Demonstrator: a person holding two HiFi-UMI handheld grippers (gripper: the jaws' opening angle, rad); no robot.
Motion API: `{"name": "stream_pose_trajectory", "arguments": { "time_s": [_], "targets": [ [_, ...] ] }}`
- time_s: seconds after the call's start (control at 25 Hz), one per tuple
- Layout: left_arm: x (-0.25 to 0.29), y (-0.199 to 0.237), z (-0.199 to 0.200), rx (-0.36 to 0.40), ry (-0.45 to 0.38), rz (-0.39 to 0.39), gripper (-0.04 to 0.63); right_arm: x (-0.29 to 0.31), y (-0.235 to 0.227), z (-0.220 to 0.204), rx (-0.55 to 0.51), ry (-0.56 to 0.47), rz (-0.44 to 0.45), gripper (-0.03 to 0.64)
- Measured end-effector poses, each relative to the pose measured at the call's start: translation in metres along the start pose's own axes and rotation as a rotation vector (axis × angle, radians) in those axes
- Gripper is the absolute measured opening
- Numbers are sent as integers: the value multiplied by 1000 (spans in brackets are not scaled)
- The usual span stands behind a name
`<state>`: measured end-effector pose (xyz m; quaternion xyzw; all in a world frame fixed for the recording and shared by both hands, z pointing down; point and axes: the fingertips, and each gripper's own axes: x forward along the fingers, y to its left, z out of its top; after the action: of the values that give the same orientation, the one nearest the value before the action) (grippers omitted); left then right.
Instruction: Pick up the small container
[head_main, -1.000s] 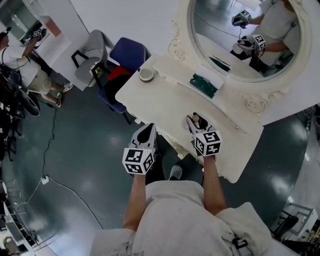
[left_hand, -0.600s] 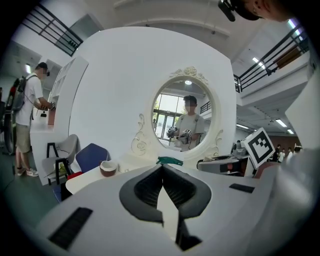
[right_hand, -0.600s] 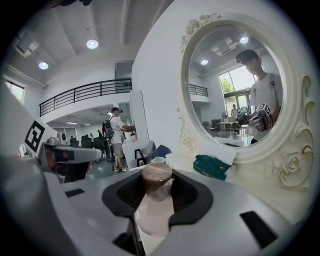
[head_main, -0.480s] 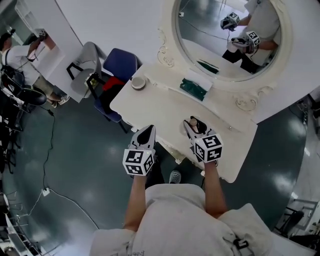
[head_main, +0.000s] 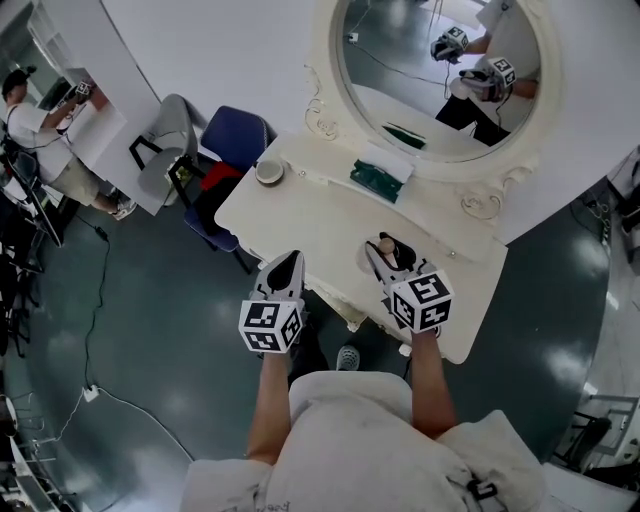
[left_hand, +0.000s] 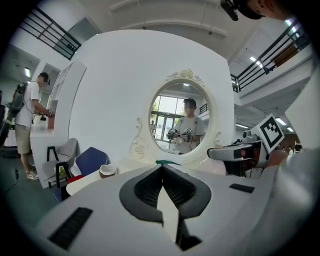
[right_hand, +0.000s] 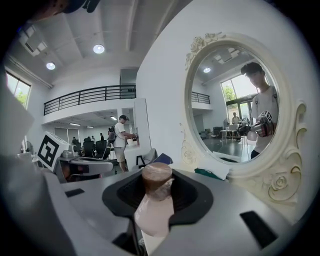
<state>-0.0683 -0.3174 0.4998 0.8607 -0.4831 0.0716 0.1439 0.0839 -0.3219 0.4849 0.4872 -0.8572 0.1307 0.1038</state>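
My right gripper (right_hand: 159, 195) (head_main: 387, 252) is shut on the small container (right_hand: 156, 200), a pale pink bottle with a brown cap (head_main: 384, 246) that stands up between the jaws. It hangs above the front of the white dressing table (head_main: 300, 215). To its left, off the table's front edge, my left gripper (head_main: 283, 270) (left_hand: 162, 192) is shut with nothing in it. The right gripper's marker cube (left_hand: 271, 131) shows at the right of the left gripper view.
An oval mirror (head_main: 440, 70) in an ornate white frame backs the table. On the table lie a green item on a white cloth (head_main: 375, 178) and a small bowl (head_main: 268, 172). Chairs (head_main: 235, 135) stand left of it; a person (head_main: 45, 130) works at the far left.
Both grippers have risen, the right one more, carrying the container higher off the table. The table and mirror have shifted left and up in the head view.
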Motion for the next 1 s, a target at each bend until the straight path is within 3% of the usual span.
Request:
{"name": "stream_pose_trajectory", "arguments": {
  "time_s": [0.4, 0.84, 1.0],
  "targets": [
    [-8, -9, 2, 11, -16, -6, 28, -21, -1, -9, 15, -12, -34, 137],
    [-14, -14, -7, 2, 20, -39, 28, -44, -8, -24, 60, -21, -160, 137],
    [5, -18, -6, 3, 30, -91, 28, -52, -15, -31, 86, -12, -205, 137]
  ]
}}
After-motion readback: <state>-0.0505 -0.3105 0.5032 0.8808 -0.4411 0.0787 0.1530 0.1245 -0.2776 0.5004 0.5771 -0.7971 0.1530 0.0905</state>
